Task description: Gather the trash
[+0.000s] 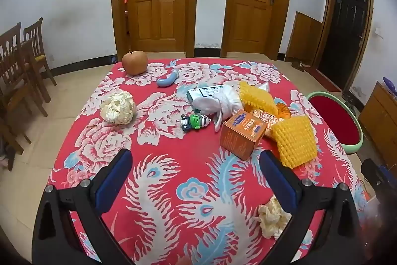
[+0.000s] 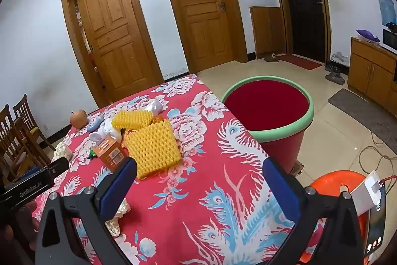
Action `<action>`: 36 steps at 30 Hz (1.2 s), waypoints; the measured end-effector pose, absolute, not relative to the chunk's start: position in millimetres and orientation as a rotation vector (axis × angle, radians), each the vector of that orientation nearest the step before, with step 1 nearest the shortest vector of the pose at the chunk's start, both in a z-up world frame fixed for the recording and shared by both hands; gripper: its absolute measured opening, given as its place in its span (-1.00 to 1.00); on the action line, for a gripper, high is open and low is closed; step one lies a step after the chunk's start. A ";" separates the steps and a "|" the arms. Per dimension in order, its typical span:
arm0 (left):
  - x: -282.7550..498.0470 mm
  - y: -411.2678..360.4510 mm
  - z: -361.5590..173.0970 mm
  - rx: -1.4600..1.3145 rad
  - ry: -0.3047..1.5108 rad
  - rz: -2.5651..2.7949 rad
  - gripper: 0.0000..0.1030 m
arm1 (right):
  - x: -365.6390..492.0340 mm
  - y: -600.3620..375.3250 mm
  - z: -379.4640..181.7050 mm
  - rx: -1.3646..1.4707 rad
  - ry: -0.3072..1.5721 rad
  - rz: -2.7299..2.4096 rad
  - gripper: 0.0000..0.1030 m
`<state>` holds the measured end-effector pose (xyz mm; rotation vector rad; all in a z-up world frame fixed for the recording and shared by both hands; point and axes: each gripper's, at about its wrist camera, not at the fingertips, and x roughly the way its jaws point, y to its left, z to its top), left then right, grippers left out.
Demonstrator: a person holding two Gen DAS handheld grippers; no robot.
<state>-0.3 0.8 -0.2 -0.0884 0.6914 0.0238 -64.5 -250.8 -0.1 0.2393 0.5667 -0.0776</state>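
— Where's the nearest trash?

— A crumpled paper wad (image 1: 273, 217) lies on the bench (image 1: 173, 178) by my left tongs' (image 1: 196, 175) right finger. Both left and right tongs (image 2: 198, 186) are released, empty.

— Which hand?

— Left is nearer, I'd say; the bin (image 2: 307, 113) stands far right.

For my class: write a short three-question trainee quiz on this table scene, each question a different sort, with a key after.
1. True or false: the left gripper holds a paper ball.
2. Which thing lies nearest the apple? A) orange box B) blue curved toy C) yellow foam net
3. Fill in: the red bin has a ____ rim.

Key
1. False: both its jaws and those of the right gripper stand open and empty; the crumpled paper lies on the tablecloth.
2. B
3. Green
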 end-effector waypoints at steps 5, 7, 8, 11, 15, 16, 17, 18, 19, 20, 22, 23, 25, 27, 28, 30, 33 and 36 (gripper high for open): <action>-0.6 2.2 -1.0 -0.092 0.693 0.026 0.97 | -64.5 -249.6 1.0 0.241 0.567 -0.068 1.00; -0.6 0.8 -0.2 -0.089 0.691 0.020 0.96 | -63.7 -246.4 -4.3 0.237 0.568 -0.067 1.00; -0.7 0.9 -0.3 -0.092 0.691 0.016 0.96 | -64.8 -245.9 -5.2 0.235 0.566 -0.067 1.00; -1.0 0.6 -0.3 -0.095 0.688 0.016 0.96 | -63.0 -248.1 -3.0 0.237 0.582 -0.072 1.00; -1.0 -2.4 -0.7 -0.093 0.685 0.020 0.97 | -63.5 -249.4 -2.4 0.240 0.583 -0.070 1.00; -0.9 -3.6 -0.9 -0.092 0.685 0.021 0.96 | -63.7 -249.8 -2.4 0.239 0.581 -0.069 1.00; -0.8 -4.9 -1.2 -0.092 0.686 0.021 0.97 | -64.0 -249.7 -2.6 0.239 0.582 -0.069 1.00; -10.0 -3.1 0.0 -0.090 0.687 0.023 0.97 | -63.9 -249.5 -3.1 0.240 0.582 -0.069 1.00; -9.2 -2.2 0.5 -0.093 0.686 0.022 0.97 | -62.7 -248.7 -4.2 0.241 0.583 -0.069 1.00; -8.2 5.1 2.2 -0.104 0.687 0.020 0.96 | -63.0 -248.9 -4.5 0.241 0.582 -0.067 1.00; -9.2 5.1 2.7 -0.104 0.687 0.020 0.97 | -61.2 -248.0 -5.7 0.243 0.585 -0.070 1.00; -9.7 5.1 2.8 -0.104 0.688 0.021 0.97 | -61.4 -247.7 -6.2 0.244 0.586 -0.070 1.00; -10.5 4.7 3.2 -0.103 0.689 0.022 0.96 | -62.3 -251.5 -6.0 0.247 0.590 -0.075 1.00; -8.6 7.0 2.4 -0.108 0.690 0.021 0.97 | -63.1 -251.4 -5.8 0.248 0.590 -0.076 1.00; -8.6 7.2 2.3 -0.108 0.690 0.021 0.96 | -62.6 -251.6 -5.8 0.248 0.591 -0.076 1.00; -9.1 7.5 2.8 -0.108 0.689 0.021 0.96 | -63.0 -251.6 -5.7 0.248 0.591 -0.075 1.00; -10.1 7.4 3.8 -0.108 0.688 0.020 0.97 | -62.6 -252.0 -5.8 0.248 0.594 -0.075 1.00; -10.9 7.3 4.8 -0.108 0.686 0.021 0.96 | -62.7 -252.2 -6.3 0.246 0.596 -0.076 1.00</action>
